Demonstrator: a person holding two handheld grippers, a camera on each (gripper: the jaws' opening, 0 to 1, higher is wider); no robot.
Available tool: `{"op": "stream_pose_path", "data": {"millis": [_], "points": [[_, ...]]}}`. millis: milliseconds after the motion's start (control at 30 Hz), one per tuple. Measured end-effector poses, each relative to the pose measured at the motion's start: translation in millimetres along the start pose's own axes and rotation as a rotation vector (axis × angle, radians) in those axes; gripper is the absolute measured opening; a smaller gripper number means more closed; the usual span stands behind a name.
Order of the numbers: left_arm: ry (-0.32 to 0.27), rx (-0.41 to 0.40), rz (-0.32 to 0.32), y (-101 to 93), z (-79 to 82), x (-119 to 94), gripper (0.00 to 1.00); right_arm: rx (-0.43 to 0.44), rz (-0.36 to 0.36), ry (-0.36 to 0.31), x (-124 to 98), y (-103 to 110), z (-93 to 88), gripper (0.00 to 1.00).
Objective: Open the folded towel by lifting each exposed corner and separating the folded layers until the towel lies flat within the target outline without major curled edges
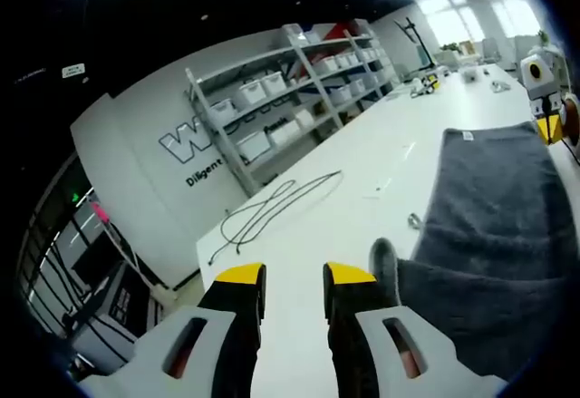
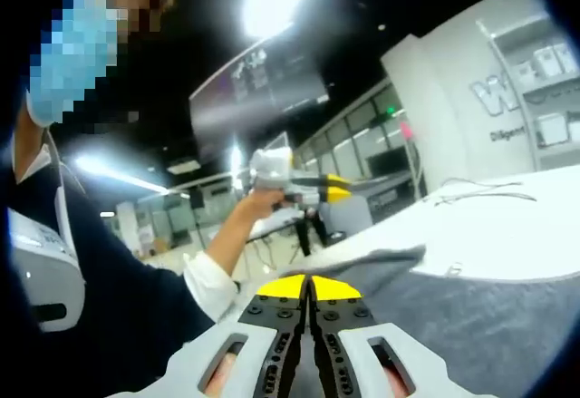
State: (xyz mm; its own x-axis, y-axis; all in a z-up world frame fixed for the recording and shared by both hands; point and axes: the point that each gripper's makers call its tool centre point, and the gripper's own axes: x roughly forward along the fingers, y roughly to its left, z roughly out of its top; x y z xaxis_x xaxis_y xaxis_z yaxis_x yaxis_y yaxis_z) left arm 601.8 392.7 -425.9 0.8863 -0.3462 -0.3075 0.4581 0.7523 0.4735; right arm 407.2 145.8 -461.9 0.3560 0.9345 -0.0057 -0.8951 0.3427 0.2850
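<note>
Towel: grey towel (image 1: 494, 235) lies spread on the white table (image 1: 362, 171), one corner curled up just beside the left gripper (image 1: 294, 282).
Left gripper: jaws spread apart, gripping nothing, above the table edge beside the towel.
Right gripper (image 2: 309, 286): jaws pressed together over the towel (image 2: 471, 325); whether cloth is pinched, cannot tell.
Cable (image 1: 272, 206): black, looped on the table beyond the towel.

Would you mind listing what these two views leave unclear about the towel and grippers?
- Left gripper view: the towel runs off the right and bottom edges, so its full layout is cut off.
- Right gripper view: the right gripper has its jaws together over the towel; any pinched cloth is hidden.
- No target outline can be made out.
</note>
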Motion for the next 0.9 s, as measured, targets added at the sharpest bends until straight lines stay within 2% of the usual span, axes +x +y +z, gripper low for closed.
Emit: {"op": "stream_pose_path", "data": {"millis": [200,333,400,500,733,900], "points": [[0.014,0.006,-0.024,-11.2,0.0,4,0.27,-0.019,-0.057,-0.002,-20,-18,0.6,0.00],[0.023,-0.020,-0.032,-17.2,-2.1,3,0.28,-0.030,-0.085,-0.011,-27,-26,6.3,0.00],[0.014,-0.060,-0.031,-19.9,-0.9,3,0.29,-0.076,-0.112,-0.006,-31,-32,8.9,0.03],[-0.010,-0.177,-0.004,-17.1,2.5,0,0.34,-0.100,-0.132,0.003,-36,-38,8.9,0.06],[-0.013,-0.247,0.016,-20.9,-0.9,-14,0.37,-0.131,-0.152,0.013,-48,-48,10.2,0.08],[-0.032,-0.293,-0.005,-34.2,-7.4,-21,0.38,-0.220,-0.159,0.048,-52,-52,10.6,0.09]]}}
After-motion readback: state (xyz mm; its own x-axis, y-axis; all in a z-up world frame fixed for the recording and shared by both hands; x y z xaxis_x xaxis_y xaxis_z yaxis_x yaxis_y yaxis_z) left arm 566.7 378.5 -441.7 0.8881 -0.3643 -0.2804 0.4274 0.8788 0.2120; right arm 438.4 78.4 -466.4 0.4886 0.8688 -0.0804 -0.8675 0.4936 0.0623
